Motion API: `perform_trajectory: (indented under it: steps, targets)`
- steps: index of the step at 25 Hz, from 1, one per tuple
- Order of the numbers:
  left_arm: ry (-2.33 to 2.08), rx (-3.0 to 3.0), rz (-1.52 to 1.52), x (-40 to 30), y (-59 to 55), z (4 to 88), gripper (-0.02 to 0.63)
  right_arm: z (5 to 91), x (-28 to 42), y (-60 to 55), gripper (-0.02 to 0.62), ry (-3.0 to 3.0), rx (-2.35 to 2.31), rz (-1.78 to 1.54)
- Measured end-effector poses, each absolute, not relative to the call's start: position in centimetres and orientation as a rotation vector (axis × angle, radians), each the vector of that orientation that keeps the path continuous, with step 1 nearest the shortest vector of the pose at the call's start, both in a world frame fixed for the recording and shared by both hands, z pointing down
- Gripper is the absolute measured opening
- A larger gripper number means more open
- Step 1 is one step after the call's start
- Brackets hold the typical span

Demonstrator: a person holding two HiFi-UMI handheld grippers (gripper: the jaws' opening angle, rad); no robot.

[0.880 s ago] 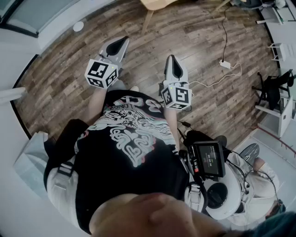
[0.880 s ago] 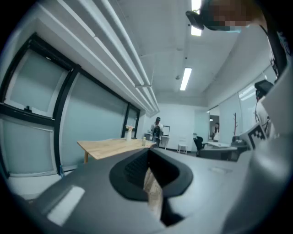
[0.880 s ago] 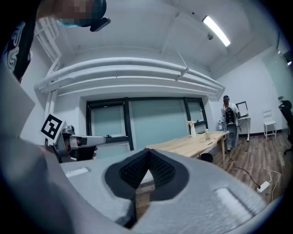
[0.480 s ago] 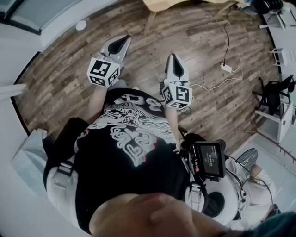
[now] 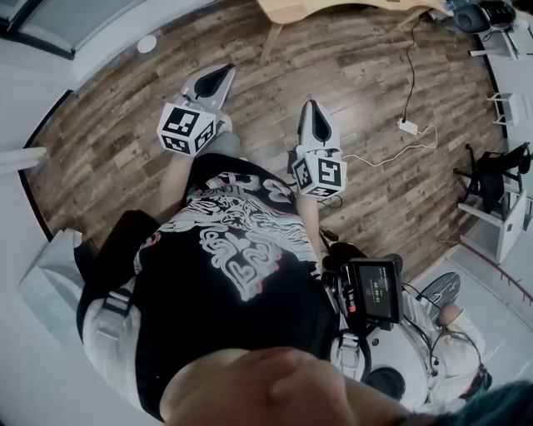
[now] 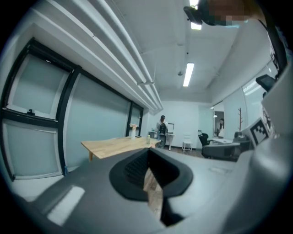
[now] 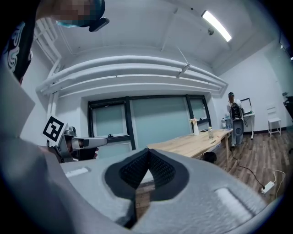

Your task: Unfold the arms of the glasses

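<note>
No glasses show in any view. I hold both grippers out in front of my body, about level, above the wooden floor. My left gripper (image 5: 218,76) is shut, its pads meeting at the tip (image 6: 147,153) with nothing between them. My right gripper (image 5: 312,108) is also shut and empty, its jaws touching at the tip (image 7: 147,153). The two grippers are apart, side by side. The left gripper (image 7: 80,142) shows at the left of the right gripper view.
A light wooden table (image 5: 333,8) stands ahead, with a bottle and a vase on it (image 7: 196,125). A person (image 6: 162,130) stands beyond it. A power strip with cable (image 5: 406,126) lies on the floor at right, near an office chair (image 5: 491,162). A screen device (image 5: 375,287) hangs by my right hip.
Both grippers keep nearly the same place and stay shut. The floor and the table edge have slid a little in the head view.
</note>
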State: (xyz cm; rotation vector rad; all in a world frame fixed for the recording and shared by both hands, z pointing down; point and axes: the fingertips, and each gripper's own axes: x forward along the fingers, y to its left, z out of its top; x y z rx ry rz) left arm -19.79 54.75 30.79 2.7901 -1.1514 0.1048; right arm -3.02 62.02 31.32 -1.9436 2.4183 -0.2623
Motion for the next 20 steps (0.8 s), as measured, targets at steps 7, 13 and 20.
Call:
perform_trajectory:
  steps: [7,13,20]
  targets:
    - [-1.126,2.786,0.113,-17.8,49.3,32.3,-0.011,32.9,-1.2,57.3,-0.002,2.421,-1.983,-0.287]
    - [-1.128,2.761,0.112,-16.7,40.0,34.0,-0.011,35.0,0.6,48.7,-0.001,2.415,-2.002,-0.358]
    - [-1.124,2.763,0.154,-14.9,25.0,35.1,-0.011,36.0,1.7,32.8,-0.002,2.452,-2.025,-0.361]
